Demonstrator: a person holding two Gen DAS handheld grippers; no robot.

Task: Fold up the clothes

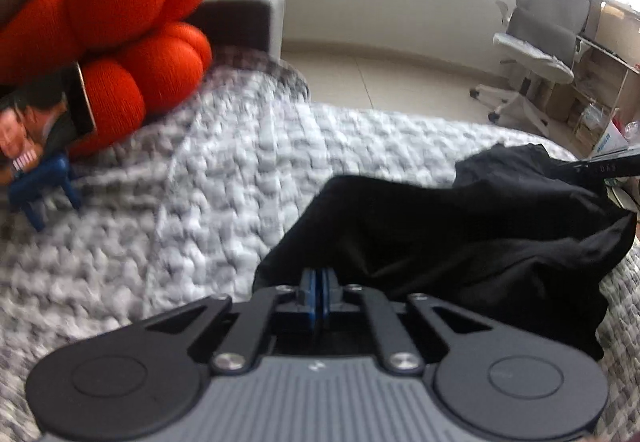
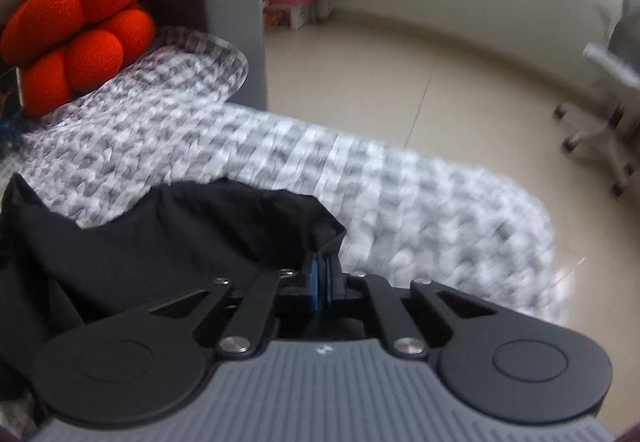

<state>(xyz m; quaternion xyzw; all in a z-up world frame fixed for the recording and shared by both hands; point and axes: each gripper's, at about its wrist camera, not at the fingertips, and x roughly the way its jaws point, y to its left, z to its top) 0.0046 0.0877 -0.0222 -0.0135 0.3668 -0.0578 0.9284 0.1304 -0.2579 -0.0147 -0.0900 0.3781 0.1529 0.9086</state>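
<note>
Left tool [image 1: 319,284]: blue pads pressed together on the near left edge of the black garment [image 1: 460,238] — closed on cloth.
Right tool [image 2: 320,276]: jaws likewise pinched shut on a bunched corner at the garment's right end.
Garment: crumpled, draped between the two tools over the grey-and-white checked blanket [image 1: 192,177] on the sofa; which part of it each tool holds I cannot tell.
Risk — slip: both grips look to sit near the very edge, so a sharp pull apart could drag cloth out.
Risk — bad fold: wrinkles are not smoothed; folding now would likely trap them.
Obstacles: orange knotted cushion [image 2: 80,37] and a small blue toy chair [image 1: 40,193] lie far left on the blanket, limiting spreading room there.
Surroundings: sofa arm [image 2: 224,21] beyond, tiled floor [image 2: 400,81], office chair [image 1: 540,49] far right — well apart.
</note>
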